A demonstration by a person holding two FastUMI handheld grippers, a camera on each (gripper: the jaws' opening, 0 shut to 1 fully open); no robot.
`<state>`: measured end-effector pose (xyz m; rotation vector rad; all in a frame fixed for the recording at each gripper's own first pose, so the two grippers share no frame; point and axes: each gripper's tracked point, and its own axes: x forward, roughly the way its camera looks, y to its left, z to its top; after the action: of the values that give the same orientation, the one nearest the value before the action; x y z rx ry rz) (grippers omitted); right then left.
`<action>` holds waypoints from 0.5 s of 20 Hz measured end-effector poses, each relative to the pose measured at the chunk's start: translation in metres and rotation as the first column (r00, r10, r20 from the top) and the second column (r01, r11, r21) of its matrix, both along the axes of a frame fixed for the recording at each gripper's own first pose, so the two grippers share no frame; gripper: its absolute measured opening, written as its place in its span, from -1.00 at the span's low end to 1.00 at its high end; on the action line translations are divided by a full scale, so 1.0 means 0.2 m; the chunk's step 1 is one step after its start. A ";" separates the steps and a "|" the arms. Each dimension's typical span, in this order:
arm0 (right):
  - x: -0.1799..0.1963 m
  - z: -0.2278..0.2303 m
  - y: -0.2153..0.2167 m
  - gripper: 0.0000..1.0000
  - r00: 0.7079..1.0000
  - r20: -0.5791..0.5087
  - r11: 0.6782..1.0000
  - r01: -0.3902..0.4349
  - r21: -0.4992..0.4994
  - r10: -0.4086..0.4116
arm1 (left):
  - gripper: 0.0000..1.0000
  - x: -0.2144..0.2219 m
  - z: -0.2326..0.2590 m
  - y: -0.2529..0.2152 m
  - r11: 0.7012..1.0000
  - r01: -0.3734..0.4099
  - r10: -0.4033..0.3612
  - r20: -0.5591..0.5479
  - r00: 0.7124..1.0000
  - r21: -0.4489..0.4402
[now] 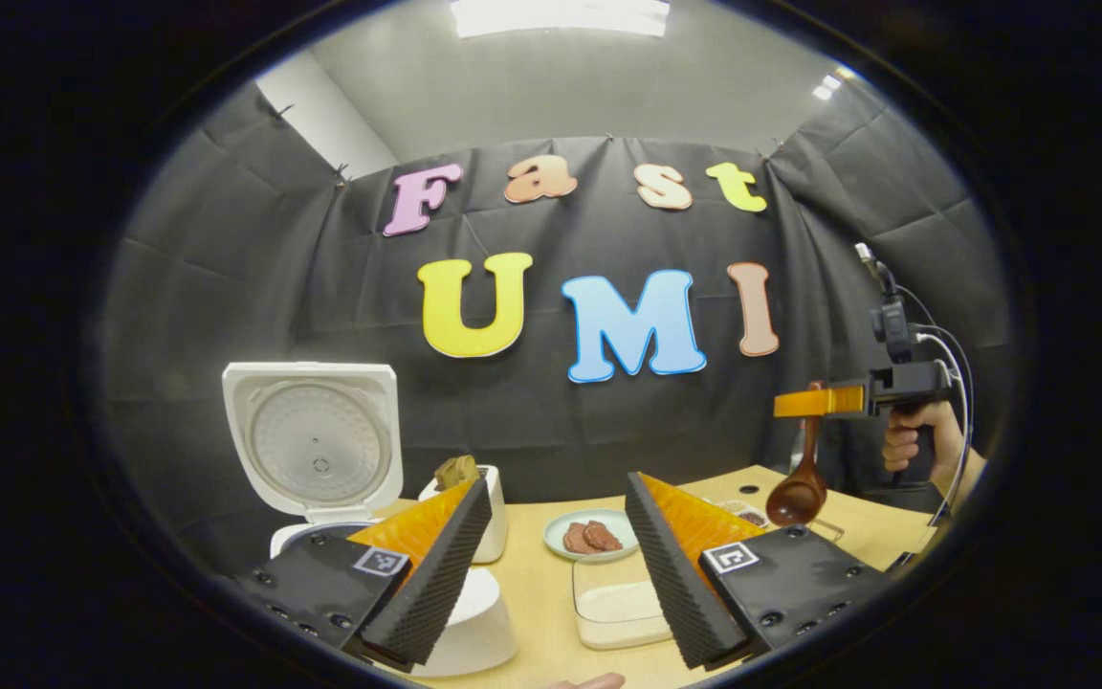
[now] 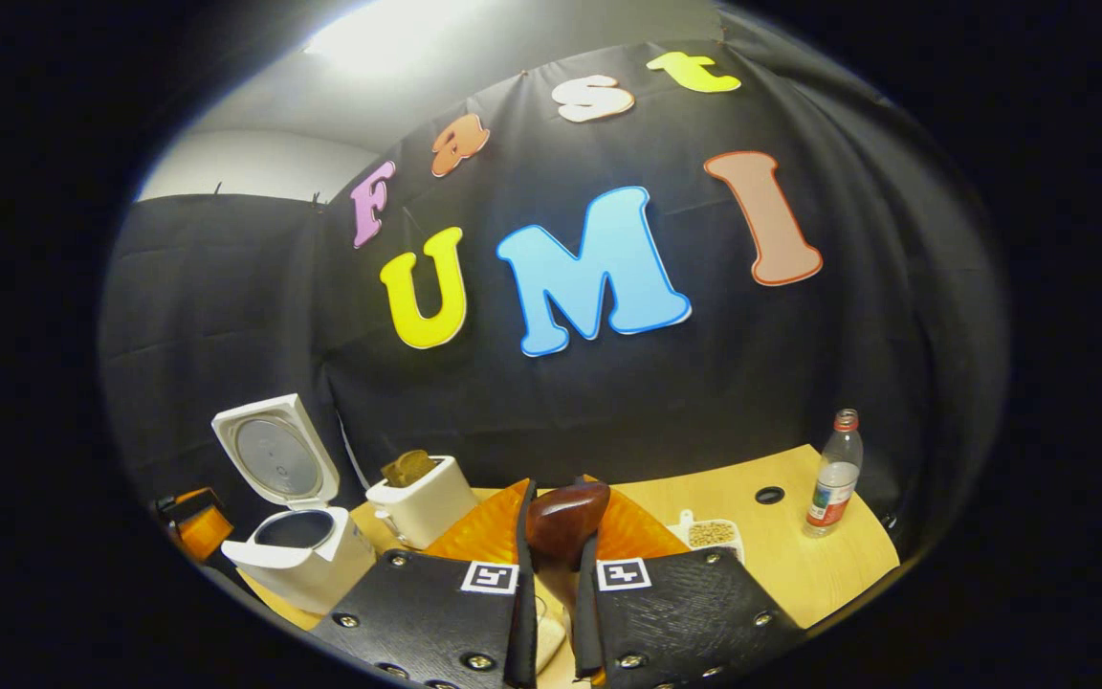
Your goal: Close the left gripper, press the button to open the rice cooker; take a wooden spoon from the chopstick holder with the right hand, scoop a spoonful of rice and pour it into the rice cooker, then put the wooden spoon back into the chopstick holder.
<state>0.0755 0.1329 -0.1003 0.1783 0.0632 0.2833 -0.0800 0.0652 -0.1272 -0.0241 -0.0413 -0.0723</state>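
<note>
Right gripper [image 2: 551,574] fingers clench wooden spoon [image 2: 565,517]; left gripper [image 1: 556,565] released (toaster [image 2: 417,507] nearby).

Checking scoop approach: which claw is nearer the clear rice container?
Left. The left claw hovers open directly above the clear plastic container of rice. The right claw, gripping the brown wooden spoon, is raised off to the side.
</note>
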 end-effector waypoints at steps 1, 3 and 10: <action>0.00 0.02 0.08 -0.68 1.000 0.004 1.000 -0.025 0.008 0.024 | 0.99 -0.01 0.00 0.01 1.000 -0.002 0.002 0.003 1.000 -0.003; -0.02 0.03 0.24 -0.69 0.996 0.004 0.995 -0.092 0.037 0.092 | 0.99 -0.03 0.02 0.03 1.000 -0.001 0.001 0.008 1.000 -0.005; 0.08 -0.28 0.53 -0.60 0.986 -0.091 0.989 -0.145 -0.027 0.142 | 0.99 -0.10 0.01 0.20 0.999 -0.043 0.043 0.011 0.999 -0.016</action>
<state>0.0914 0.2388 -0.1562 0.1530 0.1693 0.4175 -0.0991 0.1056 -0.1254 -0.0389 -0.0537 -0.0291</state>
